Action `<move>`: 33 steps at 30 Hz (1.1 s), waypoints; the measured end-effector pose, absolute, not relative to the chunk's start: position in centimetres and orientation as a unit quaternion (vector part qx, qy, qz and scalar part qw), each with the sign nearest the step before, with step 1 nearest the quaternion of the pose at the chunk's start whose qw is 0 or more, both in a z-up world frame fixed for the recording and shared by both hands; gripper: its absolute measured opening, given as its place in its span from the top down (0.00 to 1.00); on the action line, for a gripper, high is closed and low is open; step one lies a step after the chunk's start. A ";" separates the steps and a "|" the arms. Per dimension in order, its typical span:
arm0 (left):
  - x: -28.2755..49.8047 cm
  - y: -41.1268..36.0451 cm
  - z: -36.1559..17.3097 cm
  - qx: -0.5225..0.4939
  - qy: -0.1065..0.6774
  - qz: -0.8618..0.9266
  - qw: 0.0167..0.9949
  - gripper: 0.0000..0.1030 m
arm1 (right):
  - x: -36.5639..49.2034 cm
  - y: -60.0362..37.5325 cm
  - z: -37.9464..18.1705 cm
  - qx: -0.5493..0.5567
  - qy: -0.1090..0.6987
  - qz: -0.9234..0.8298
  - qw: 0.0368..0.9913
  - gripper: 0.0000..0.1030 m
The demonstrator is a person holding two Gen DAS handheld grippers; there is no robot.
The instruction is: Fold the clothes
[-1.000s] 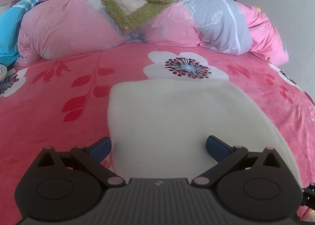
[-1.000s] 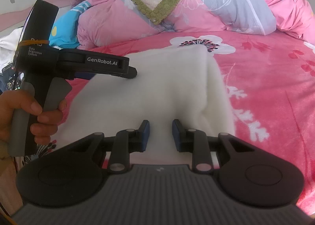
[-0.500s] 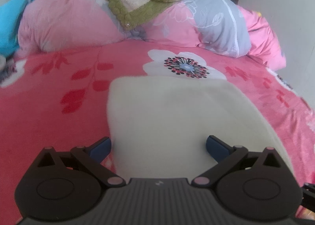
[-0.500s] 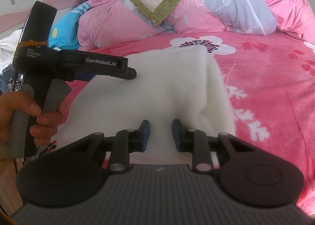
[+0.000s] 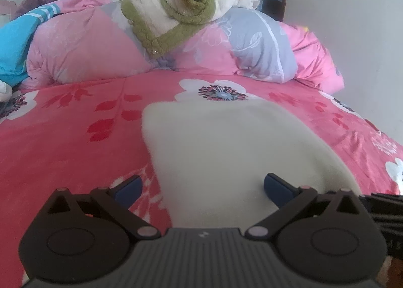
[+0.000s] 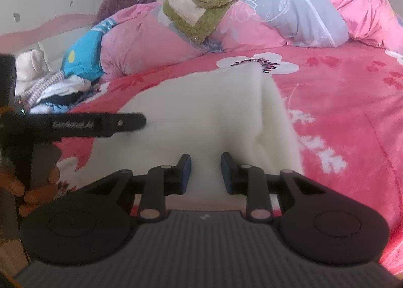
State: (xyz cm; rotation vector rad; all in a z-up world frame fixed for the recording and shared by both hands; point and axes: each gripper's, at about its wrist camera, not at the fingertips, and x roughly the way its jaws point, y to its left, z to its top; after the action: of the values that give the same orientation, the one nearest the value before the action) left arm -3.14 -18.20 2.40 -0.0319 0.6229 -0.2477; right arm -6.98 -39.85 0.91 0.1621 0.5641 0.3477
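Jaws of both grippers stand over one white cloth (image 5: 226, 152) that lies flat on the bed (image 5: 63, 141), in front of the rolled duvet (image 5: 100, 43).

Left gripper (image 5: 201, 187): jaws spread wide, released, straddling the cloth's near left edge, one blue pad off the cloth over the sheet, the other over the cloth. Seen from the right wrist, it reaches level across the cloth from the left, held in a hand (image 6: 22, 184).

Right gripper (image 6: 205, 172): jaws part-closed with a gap, cloth showing between them; whether they pinch it I cannot tell. They point along the cloth's long axis, which runs away toward the duvet. A raised ridge (image 6: 272, 116) lies just right of them, so the right gripper is nearer that fold.
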 end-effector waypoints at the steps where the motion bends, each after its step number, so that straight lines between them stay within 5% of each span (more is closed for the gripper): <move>1: -3.3 -18.3 2.3 -0.014 0.309 -0.124 0.943 0.00 | -7.0 -40.0 0.9 0.084 0.276 0.172 0.942 0.75; 17: -4.2 -18.0 0.9 -0.026 0.341 -0.150 0.928 0.00 | -9.2 -44.3 0.2 0.177 0.253 0.231 0.923 0.73; 23: -3.7 -17.8 1.0 -0.027 0.352 -0.162 0.921 0.00 | -11.2 -47.6 0.1 0.244 0.204 0.260 0.912 0.49; 26: -3.3 -17.7 1.1 -0.031 0.362 -0.170 0.916 0.00 | -12.1 -49.8 0.1 0.287 0.165 0.248 0.911 0.24; 33: -1.9 -17.8 0.8 -0.068 0.396 -0.179 0.898 0.00 | -10.5 -55.0 -2.1 0.443 0.156 0.263 0.843 0.11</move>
State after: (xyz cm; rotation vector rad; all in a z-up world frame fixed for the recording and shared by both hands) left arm -1.92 -17.77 0.83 -0.1399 0.8202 -0.3709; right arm -10.47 -54.96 -2.11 0.9346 0.3293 0.5553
